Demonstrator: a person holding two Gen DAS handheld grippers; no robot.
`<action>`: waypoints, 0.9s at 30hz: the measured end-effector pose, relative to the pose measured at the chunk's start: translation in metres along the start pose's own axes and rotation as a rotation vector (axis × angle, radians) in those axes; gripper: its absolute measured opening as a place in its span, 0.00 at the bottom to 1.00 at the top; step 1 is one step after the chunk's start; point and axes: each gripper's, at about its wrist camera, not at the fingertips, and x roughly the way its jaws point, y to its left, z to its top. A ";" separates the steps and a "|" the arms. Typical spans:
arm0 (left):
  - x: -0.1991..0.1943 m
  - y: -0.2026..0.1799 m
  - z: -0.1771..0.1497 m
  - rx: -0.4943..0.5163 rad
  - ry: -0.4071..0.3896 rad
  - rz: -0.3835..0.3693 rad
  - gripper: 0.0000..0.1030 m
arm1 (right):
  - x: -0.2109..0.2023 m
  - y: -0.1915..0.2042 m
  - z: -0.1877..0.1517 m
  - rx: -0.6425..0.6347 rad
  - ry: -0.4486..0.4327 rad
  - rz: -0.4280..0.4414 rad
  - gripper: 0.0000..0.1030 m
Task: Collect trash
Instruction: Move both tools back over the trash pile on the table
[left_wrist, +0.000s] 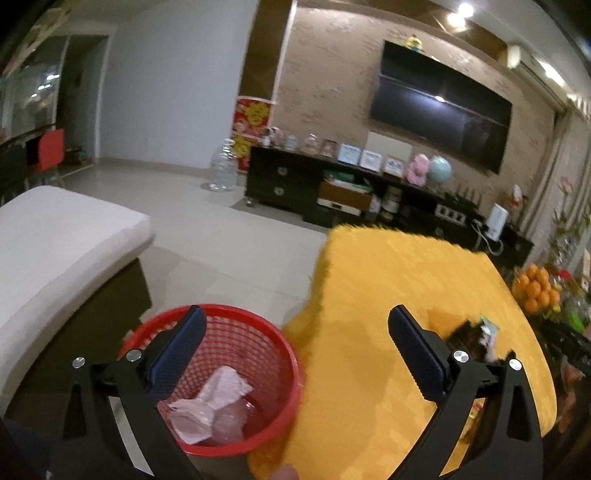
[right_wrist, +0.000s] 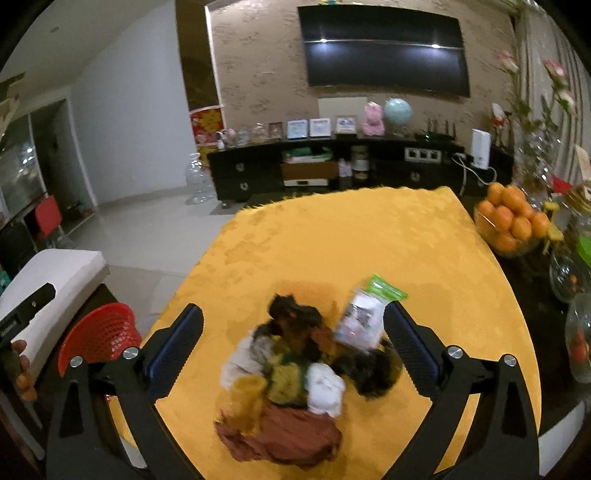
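The trash pile (right_wrist: 295, 373) lies on the bench (right_wrist: 369, 236) between the wide-spread, empty right tongs (right_wrist: 293, 325), while the left tongs (left_wrist: 295, 326), also wide and empty, hang over the red basket (left_wrist: 229, 373).

Red basket (left_wrist: 236, 373), yellow tablecloth (right_wrist: 369, 236)

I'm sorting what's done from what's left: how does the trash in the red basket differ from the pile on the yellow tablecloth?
The crumpled trash in the basket is pale pink and clear; the pile on the tablecloth mixes brown, black, yellow, white and rust pieces. The basket's trash is a small wad low inside the red basket; the pile is bigger and spreads across the yellow tablecloth. Both look crumpled.
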 end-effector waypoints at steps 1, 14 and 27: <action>0.002 -0.004 -0.001 0.013 0.008 -0.011 0.92 | 0.001 -0.002 -0.001 0.001 0.001 -0.008 0.92; 0.023 -0.085 -0.039 0.216 0.119 -0.164 0.92 | 0.003 -0.026 -0.010 0.056 0.037 -0.026 0.93; 0.074 -0.118 -0.053 0.243 0.240 -0.197 0.92 | 0.005 -0.032 -0.012 0.070 0.045 -0.023 0.92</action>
